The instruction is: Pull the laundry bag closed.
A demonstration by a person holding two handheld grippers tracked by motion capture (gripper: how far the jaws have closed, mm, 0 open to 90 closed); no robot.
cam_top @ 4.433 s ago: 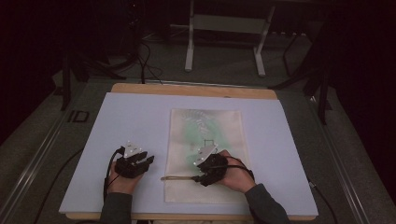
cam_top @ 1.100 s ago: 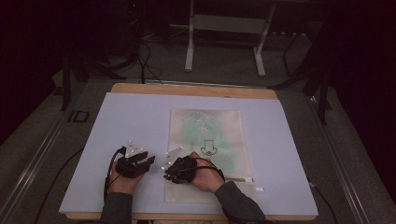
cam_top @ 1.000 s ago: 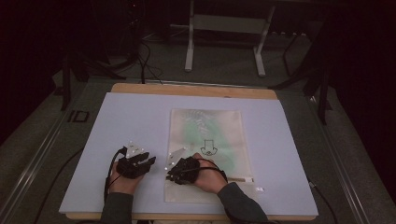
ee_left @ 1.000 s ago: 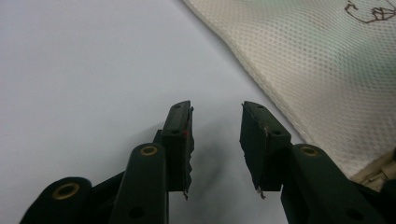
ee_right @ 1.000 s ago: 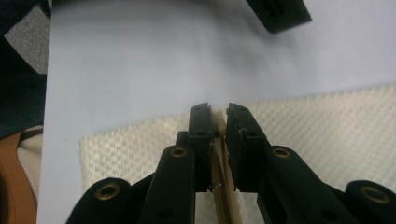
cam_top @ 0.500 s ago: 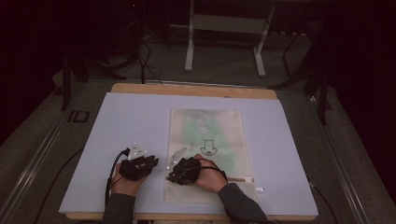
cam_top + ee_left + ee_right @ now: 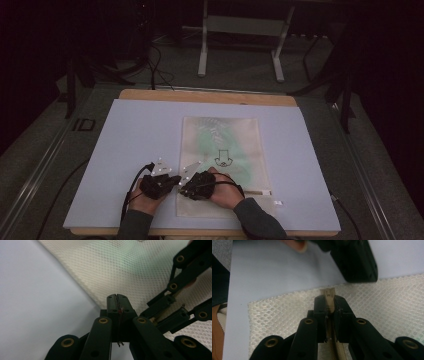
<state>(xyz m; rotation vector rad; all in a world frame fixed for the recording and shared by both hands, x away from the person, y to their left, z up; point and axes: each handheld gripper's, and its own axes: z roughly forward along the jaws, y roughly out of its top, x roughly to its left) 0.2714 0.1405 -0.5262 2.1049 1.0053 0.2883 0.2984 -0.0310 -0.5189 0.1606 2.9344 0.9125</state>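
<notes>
Dim room, lit tabletop; near claws blurred.

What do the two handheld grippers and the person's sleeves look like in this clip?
Both the left gripper and the right gripper are black, each topped by a pale grey three-cornered plate with white dots. Their jaws are jointed black bars with brass-coloured pivot pins. A black cable loops from each. The person's sleeves are dark grey.

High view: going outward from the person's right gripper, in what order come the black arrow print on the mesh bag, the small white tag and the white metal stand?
1. Black arrow print, just beyond right gripper.
2. Small white tag, right, near table edge.
3. White metal stand, on floor beyond table.
</notes>
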